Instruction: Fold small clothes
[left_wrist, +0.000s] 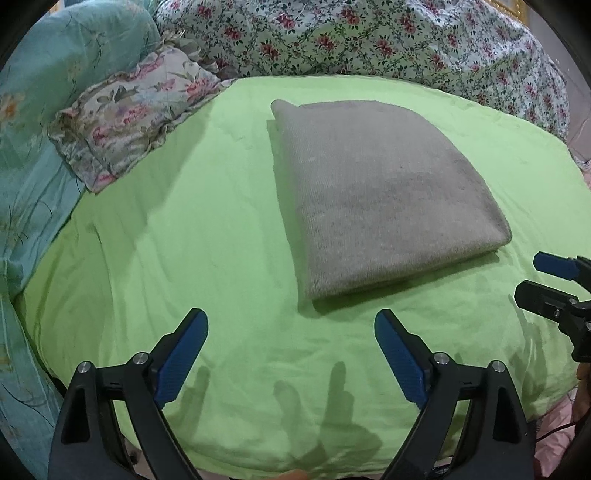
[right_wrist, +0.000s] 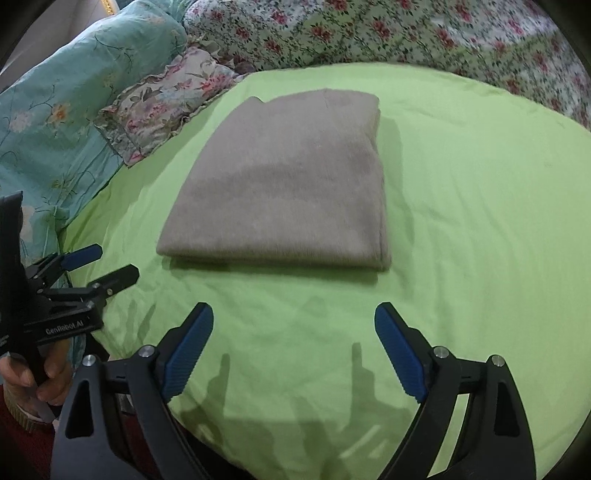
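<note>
A grey knitted garment lies folded into a neat rectangle on the green sheet; it also shows in the right wrist view as the grey garment. My left gripper hovers open over bare sheet, just short of the garment's near edge, nothing between its blue pads. My right gripper is open too, apart from the garment's near fold. The right gripper shows at the right edge of the left wrist view. The left gripper, held by a hand, shows at the left of the right wrist view.
A ruffled floral pillow and a teal flowered quilt lie at the left. A white flowered cover bunches along the back of the bed. The sheet's near edge drops off below the grippers.
</note>
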